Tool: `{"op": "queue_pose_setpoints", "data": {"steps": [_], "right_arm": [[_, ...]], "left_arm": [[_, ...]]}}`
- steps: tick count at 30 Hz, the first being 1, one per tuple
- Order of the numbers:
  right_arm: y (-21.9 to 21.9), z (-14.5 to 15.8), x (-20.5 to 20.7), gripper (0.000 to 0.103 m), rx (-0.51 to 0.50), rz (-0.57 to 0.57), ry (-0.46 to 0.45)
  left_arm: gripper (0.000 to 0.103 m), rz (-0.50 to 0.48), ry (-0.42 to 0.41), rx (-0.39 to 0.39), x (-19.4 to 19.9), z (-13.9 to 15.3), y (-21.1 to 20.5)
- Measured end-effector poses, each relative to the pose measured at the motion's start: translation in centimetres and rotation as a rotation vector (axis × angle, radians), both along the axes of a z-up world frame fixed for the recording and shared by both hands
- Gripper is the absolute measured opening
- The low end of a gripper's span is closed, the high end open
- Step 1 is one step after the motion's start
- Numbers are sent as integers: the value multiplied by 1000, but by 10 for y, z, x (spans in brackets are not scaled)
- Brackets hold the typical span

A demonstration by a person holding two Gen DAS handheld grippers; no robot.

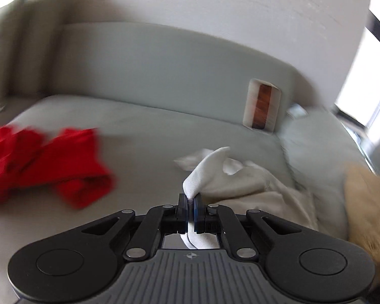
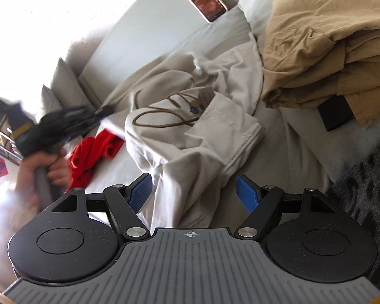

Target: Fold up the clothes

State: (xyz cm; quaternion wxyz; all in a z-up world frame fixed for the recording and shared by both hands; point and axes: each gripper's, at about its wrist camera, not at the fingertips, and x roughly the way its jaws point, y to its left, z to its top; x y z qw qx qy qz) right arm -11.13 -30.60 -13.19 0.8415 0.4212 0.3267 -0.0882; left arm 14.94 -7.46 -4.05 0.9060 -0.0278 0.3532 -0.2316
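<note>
Cream hoodie (image 2: 190, 136), crumpled on sofa (image 1: 139, 131): left gripper (image 1: 189, 202) jaws pinch its edge; right gripper (image 2: 193, 192) jaws wide; red garment (image 1: 45, 162) lies unfolded.

Open sofa seat between two heaps of laundry

We see bare cushion (image 1: 139, 131) lying free between the red garment (image 1: 48, 164) and the cream hoodie (image 2: 190, 136); on the hoodie's far side, tan clothes (image 2: 329, 38) and a phone (image 2: 205, 0) by the backrest block the way.

L gripper (image 1: 190, 198) clamped shut (pinching), R gripper (image 2: 192, 192) jaws wide apart
</note>
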Motion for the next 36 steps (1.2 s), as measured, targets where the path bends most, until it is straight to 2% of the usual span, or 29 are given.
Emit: {"op": "queue_pose_setpoints", "data": {"steps": [3,6,8,13,16,19,20,21,22,25,27,29,31,33,35,36], "right_arm": [[3,-2,-2,78,-2,-14,9],[6,-4,-5,78,-5,-27,18],[6,-6,-2,80,2,-47,35],[-5,-10,0,82,45,-156,54],[-22,-21,8,87,41,-274,79],[-39,-39,24,85,94,-323,122],[-40,-41,30,78,82,-312,115],[-39,-38,39,65,41,-281,106],[-39,-33,48,10,-6,-232,95],[-44,-13,78,9,-38,-158,55],[-43,18,90,8,-172,-162,2],[-45,52,94,8,-318,-215,-42],[-52,79,95,8,-426,-289,-38],[-65,91,100,11,-476,-311,25],[-81,85,107,41,-469,-278,142],[-84,80,105,46,-457,-269,177]], "left_arm": [[3,207,22,1,-22,-10,57],[2,304,74,-48,-40,-27,91],[3,319,88,-83,-47,-35,101],[3,291,53,-120,-51,-50,105],[3,280,59,-165,-50,-60,108],[3,284,72,-191,-49,-66,109],[3,288,74,-196,-48,-67,110],[3,290,77,-200,-47,-68,110],[3,291,84,-204,-47,-68,111],[3,295,104,-215,-46,-71,114],[3,297,117,-223,-46,-73,115],[3,300,130,-230,-45,-75,117],[3,297,149,-236,-44,-78,117],[3,295,167,-239,-43,-80,115],[3,293,180,-241,-43,-82,114],[3,290,176,-239,-43,-82,113]]}}
